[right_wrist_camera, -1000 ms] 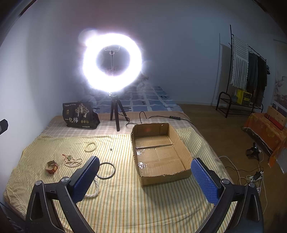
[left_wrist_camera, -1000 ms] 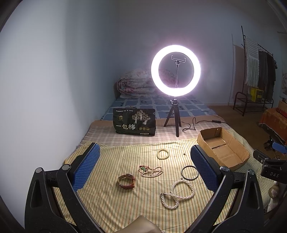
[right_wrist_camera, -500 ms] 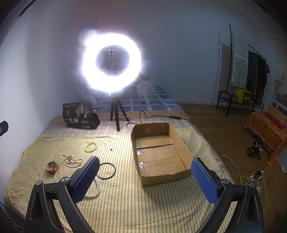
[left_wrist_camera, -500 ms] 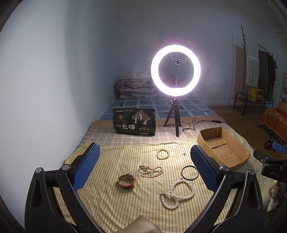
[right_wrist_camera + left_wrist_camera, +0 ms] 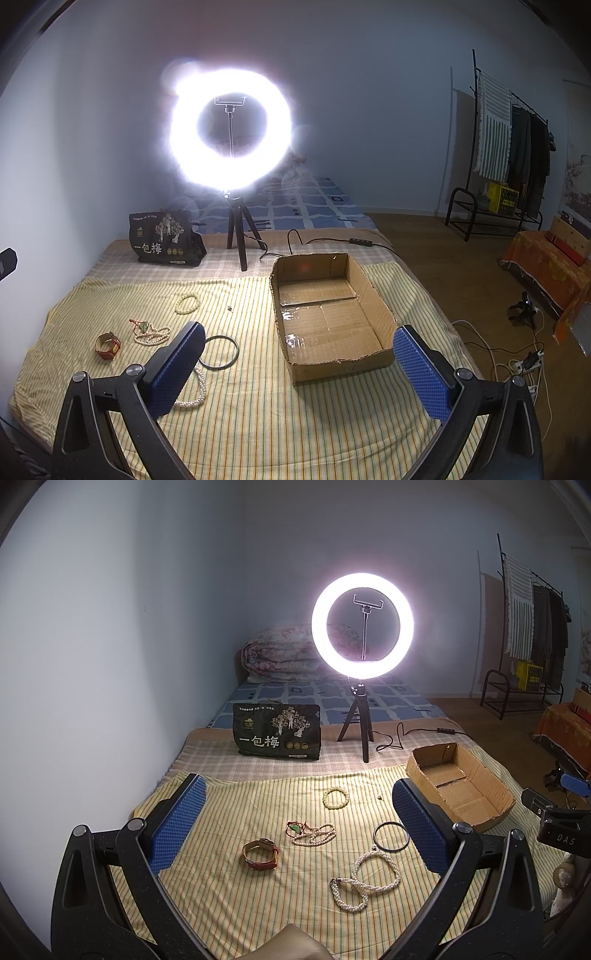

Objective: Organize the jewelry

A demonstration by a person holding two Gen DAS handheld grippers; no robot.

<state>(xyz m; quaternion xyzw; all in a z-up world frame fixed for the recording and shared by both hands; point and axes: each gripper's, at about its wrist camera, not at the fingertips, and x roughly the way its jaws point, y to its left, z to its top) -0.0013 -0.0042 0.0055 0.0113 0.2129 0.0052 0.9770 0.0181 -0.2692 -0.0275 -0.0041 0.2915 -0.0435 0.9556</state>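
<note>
Jewelry lies on a yellow striped cloth [image 5: 236, 897]: a red-brown watch [image 5: 260, 853], a thin pearl necklace with a green pendant [image 5: 312, 833], a pale bead bracelet [image 5: 335, 798], a black bangle [image 5: 390, 836] and a thick pearl rope [image 5: 364, 880]. An open empty cardboard box [image 5: 328, 314] stands to their right. My left gripper [image 5: 295, 827] is open above the jewelry, empty. My right gripper [image 5: 299, 365] is open and empty before the box; its left finger [image 5: 177, 369] covers part of the pearl rope [image 5: 197, 391]. The watch [image 5: 108, 345] and bangle [image 5: 218, 352] show there too.
A lit ring light on a tripod [image 5: 362, 627] and a black snack bag [image 5: 276, 734] stand at the back of the bed. A wall runs along the left. A clothes rack [image 5: 509, 147], cables [image 5: 517, 362] and wooden floor lie to the right.
</note>
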